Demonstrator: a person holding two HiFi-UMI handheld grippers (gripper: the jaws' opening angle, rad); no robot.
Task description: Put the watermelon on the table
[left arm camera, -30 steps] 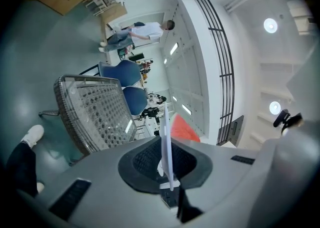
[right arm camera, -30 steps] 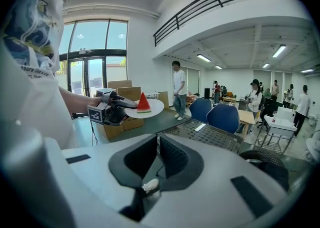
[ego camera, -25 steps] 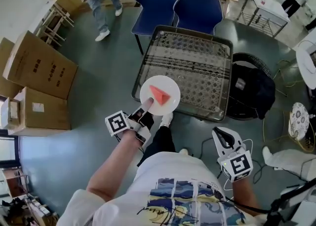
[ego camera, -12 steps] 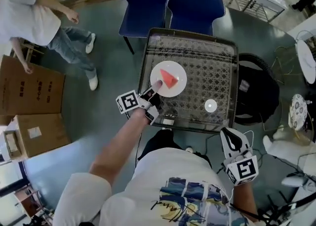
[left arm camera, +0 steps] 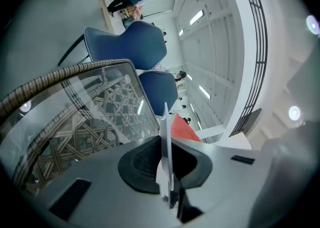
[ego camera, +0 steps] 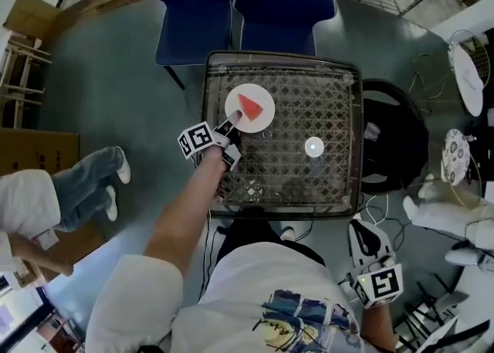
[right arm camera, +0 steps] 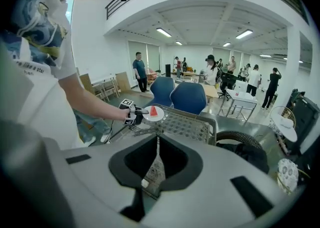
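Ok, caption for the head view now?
Left hand-held gripper grips a white plate with a watermelon slice over the glass-topped table; right hand-held gripper shut and empty.

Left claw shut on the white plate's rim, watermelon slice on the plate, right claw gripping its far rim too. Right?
No: the right claw holds nothing; the head view shows it down beside the person, clear of the table. Rest stands: left claw shut on the rim of the plate, watermelon on it.
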